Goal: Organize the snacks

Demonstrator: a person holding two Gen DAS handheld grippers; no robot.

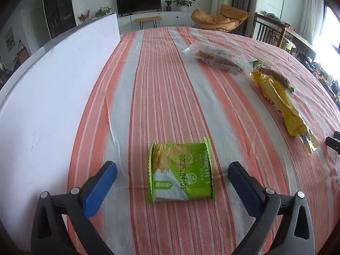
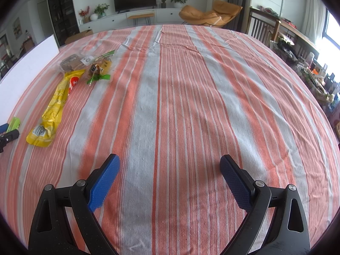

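Note:
A green cracker packet (image 1: 180, 171) lies flat on the striped tablecloth, between the blue pads of my open left gripper (image 1: 173, 169), not touched. A long yellow snack bag (image 1: 282, 106) lies to the right, with a clear bag of brown cakes (image 1: 218, 60) and a small green-trimmed bread packet (image 1: 272, 72) beyond. In the right wrist view the yellow bag (image 2: 54, 106), the bread packet (image 2: 98, 68) and the cake bag (image 2: 71, 61) lie at the far left. My right gripper (image 2: 170, 165) is open and empty over bare cloth.
A white board (image 1: 48, 89) stands along the table's left edge. The striped cloth (image 2: 191, 97) covers the whole table. A wooden chair (image 2: 263, 29) and cluttered shelves stand past the far right edge. The left gripper's tip shows at the right wrist view's left edge (image 2: 8, 136).

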